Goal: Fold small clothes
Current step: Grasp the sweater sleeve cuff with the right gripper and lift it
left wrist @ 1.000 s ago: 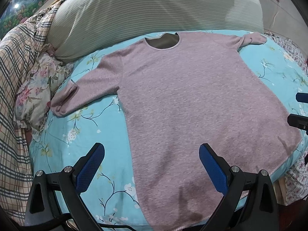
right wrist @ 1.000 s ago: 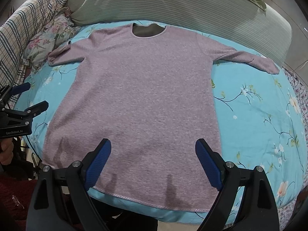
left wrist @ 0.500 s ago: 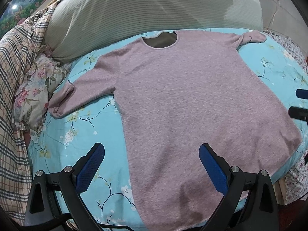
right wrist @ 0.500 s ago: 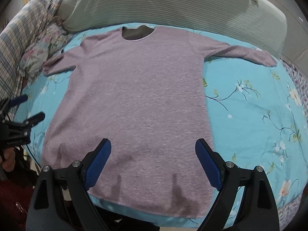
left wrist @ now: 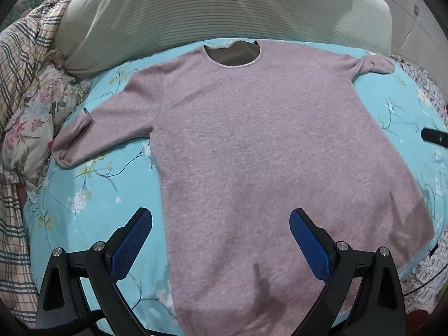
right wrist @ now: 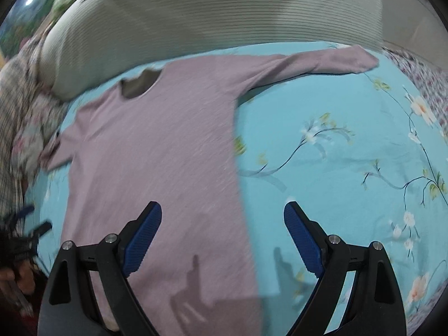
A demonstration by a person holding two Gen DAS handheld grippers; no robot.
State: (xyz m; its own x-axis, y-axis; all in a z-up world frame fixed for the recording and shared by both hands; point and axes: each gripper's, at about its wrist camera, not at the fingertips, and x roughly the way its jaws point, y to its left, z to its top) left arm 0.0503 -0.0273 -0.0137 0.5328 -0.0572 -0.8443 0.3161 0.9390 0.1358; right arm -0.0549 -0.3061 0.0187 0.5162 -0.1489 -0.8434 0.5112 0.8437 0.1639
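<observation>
Above flat pink top (left wrist: pixel 252 140), left gripper (left wrist: pixel 221 240) and right gripper (right wrist: pixel 222 235) wide apart, empty

Nothing here can be read; no lettering, label, brand or number shows in either view; the pink top (left wrist: pixel 252 140) carries no print or tag that I can make out; the floral sheet (right wrist: pixel 350 154) shows only blossoms and twigs; the left hand-held gripper (right wrist: pixel 25 232), at nine o'clock in the right wrist view, is too blurred for any marking to be legible.
</observation>
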